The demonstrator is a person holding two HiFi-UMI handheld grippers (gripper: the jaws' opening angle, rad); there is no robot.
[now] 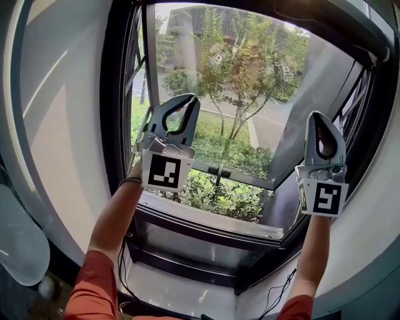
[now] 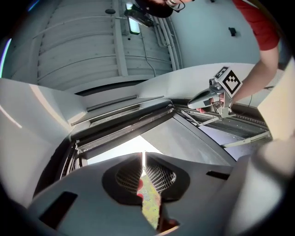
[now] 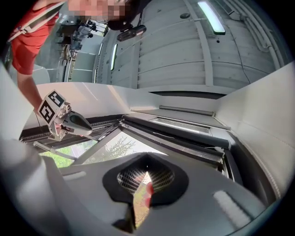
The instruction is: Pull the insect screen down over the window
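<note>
The insect screen sits rolled up in a dark cassette (image 1: pixel 312 19) along the top of the window frame; it also shows as a dark bar (image 3: pixel 179 131) in the right gripper view and under the soffit (image 2: pixel 124 120) in the left gripper view. My left gripper (image 1: pixel 190 101) is raised in front of the left part of the window, jaws shut, nothing between them (image 2: pixel 144 159). On the right, my right gripper (image 1: pixel 316 116) is held up at about the same height, also shut and empty (image 3: pixel 146 173). Both point up towards the cassette and stand well below it.
The glass sash (image 1: pixel 262 134) is tilted outward, with a dark handle (image 1: pixel 219 170) on its lower rail. The dark sill (image 1: pixel 206 220) lies below my hands. White reveal walls (image 1: pixel 69 125) flank the window. Cables (image 1: pixel 275 294) hang under the sill. Trees stand outside.
</note>
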